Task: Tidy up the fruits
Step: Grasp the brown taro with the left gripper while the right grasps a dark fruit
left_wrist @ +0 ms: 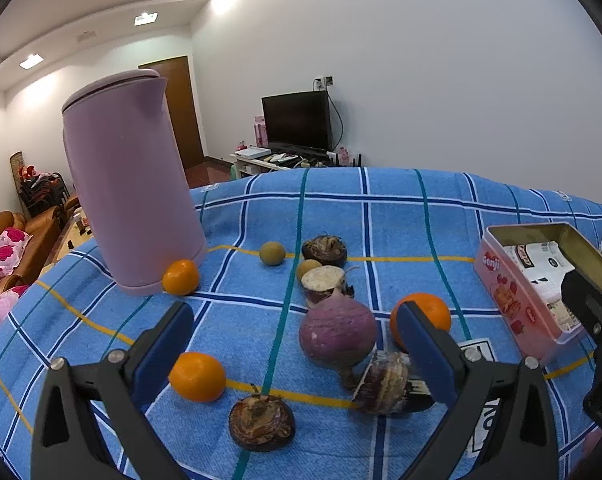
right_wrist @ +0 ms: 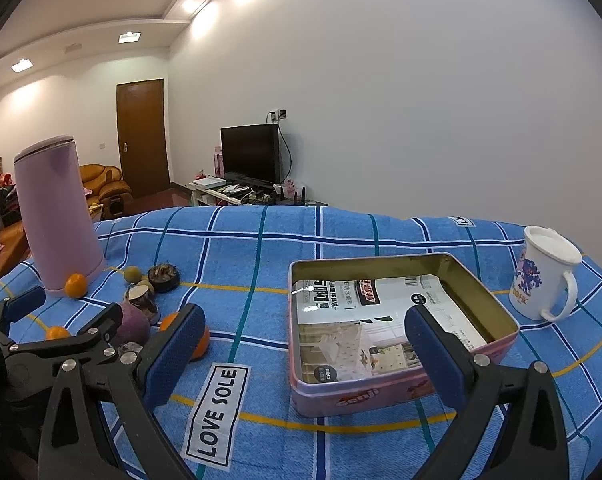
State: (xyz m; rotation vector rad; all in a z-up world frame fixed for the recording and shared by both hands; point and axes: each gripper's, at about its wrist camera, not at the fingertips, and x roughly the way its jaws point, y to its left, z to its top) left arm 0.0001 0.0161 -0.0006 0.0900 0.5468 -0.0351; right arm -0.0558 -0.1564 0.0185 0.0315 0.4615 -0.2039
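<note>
Both grippers hang empty, fingers apart: left gripper (left_wrist: 301,340) over fruit (left_wrist: 338,337) scattered on the cloth (left_wrist: 401,216) near the kettle (left_wrist: 131,184), right gripper (right_wrist: 305,344) before the tin (right_wrist: 401,332)

Bright ceiling lights (left_wrist: 31,61), wall glare, soft shadows, sharp focus, fisheye-curved dark corners.

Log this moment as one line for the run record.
left hand-held gripper: open, over fruit | right hand-held gripper: open, at tin | tin: no fruit yet | oranges: on cloth
</note>
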